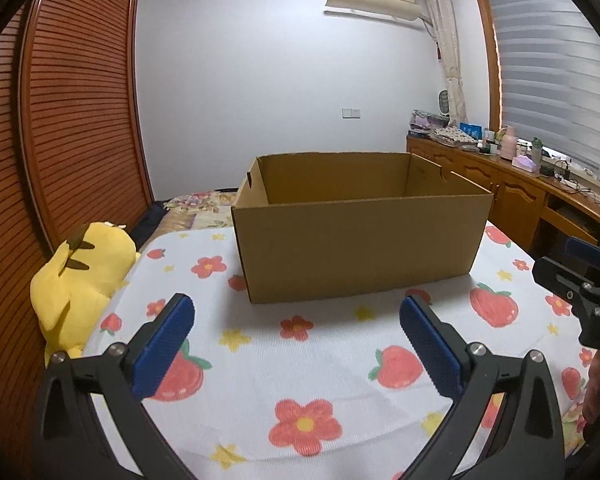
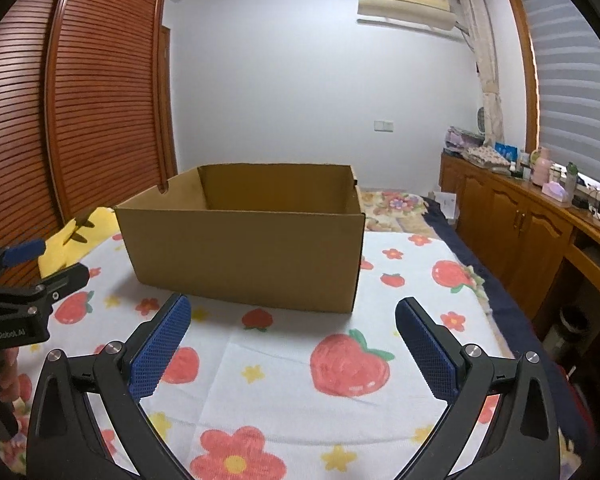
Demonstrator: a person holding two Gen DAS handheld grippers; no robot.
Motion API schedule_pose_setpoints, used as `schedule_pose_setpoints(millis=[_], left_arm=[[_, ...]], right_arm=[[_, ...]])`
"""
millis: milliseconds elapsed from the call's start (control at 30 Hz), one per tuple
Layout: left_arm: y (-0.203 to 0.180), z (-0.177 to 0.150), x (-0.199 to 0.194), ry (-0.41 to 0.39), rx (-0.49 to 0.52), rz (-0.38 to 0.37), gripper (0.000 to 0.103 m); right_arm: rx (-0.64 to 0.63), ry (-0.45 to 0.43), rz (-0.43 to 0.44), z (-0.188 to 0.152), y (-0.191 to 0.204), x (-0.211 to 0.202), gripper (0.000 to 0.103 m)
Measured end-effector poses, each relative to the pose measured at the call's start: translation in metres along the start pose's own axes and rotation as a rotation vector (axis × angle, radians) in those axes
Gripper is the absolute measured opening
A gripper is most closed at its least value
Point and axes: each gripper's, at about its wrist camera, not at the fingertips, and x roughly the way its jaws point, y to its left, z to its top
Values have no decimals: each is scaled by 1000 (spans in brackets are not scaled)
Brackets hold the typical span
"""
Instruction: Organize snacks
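Facing one cardboard box (image 1: 360, 248) — one plush (image 1: 76, 280) | two claws spread, empty

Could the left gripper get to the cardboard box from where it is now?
Probably yes. The left gripper is open and empty, and only bare blanket lies between it and the cardboard box; the yellow plush toy sits off to the side.

A plain brown cardboard box (image 1: 356, 248) stands upright on the flower-and-strawberry printed cloth (image 1: 260, 364), top open, flaps out of sight, with a notch cut into each end wall; its inside floor is hidden from both views
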Motion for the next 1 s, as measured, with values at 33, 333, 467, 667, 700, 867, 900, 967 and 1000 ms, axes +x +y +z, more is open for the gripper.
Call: schedule_pose_setpoints(millis=[33,333,467,667,700,867,900,967,1000], left_arm=[[0,-2,-1,4,-2,-1,103],[0,-9,2,28,1,10,103],[1,-9,0,22,-4,16,103],[3,-9,0,18,-6,19,103],[4,-10,-1,17,-7,19,103],[3,-9,-2,12,-6,17,103],[4,-8,-3,11,-6,17,103],[3,-8,-4,8,-5,17,103],[3,-8,-4,9,-4,17,103]], right_arm=[[3,0,2,-1,-1,-2,103],[18,5,-14,-10,-4,-7,103],[14,1,-20,-10,-3,-7,103],[19,4,-19,-11,-4,-8,103],[20,4,-19,-11,-4,-8,103],[18,3,-20,-11,-4,-8,103],[19,4,-19,-12,-4,-8,103],[22,3,-19,-11,-4,-8,103],[21,3,-19,-11,-3,-8,103]])
